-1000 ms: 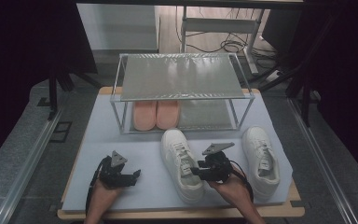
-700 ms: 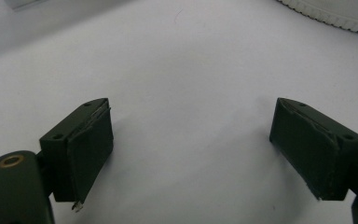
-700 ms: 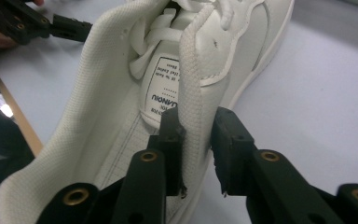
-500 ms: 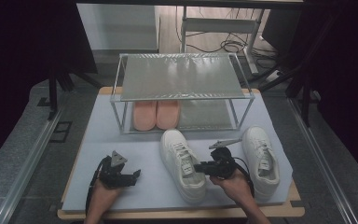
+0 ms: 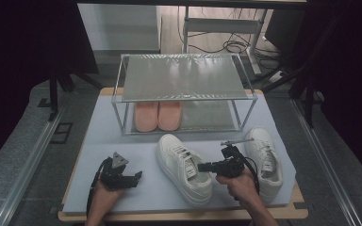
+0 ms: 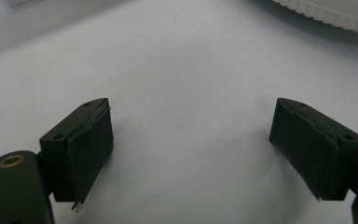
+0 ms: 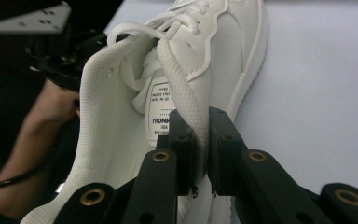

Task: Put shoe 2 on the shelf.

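Observation:
Two white sneakers lie on the blue-grey mat [image 5: 122,141]. My right gripper [image 5: 202,167] is at the heel opening of the left sneaker [image 5: 183,165]. In the right gripper view its jaws [image 7: 201,140] have just been closing and now pinch the padded collar wall of that sneaker [image 7: 121,121] between the pads. The other white sneaker [image 5: 264,155] lies just right of that hand. My left gripper [image 5: 136,176] rests low on the mat at the front left. Its jaws [image 6: 191,154] stand wide open with only bare mat between them.
A clear-framed rack [image 5: 184,77] with a metal top shelf stands at the back of the mat. A pair of pink shoes [image 5: 158,115] sits on the left side under it. The table's wooden front edge [image 5: 169,215] runs close below both hands.
The right hand has shifted slightly to the right, and its grey top plate has swung farther back. Its jaws stay at the sneaker's heel opening. The left gripper has not moved.

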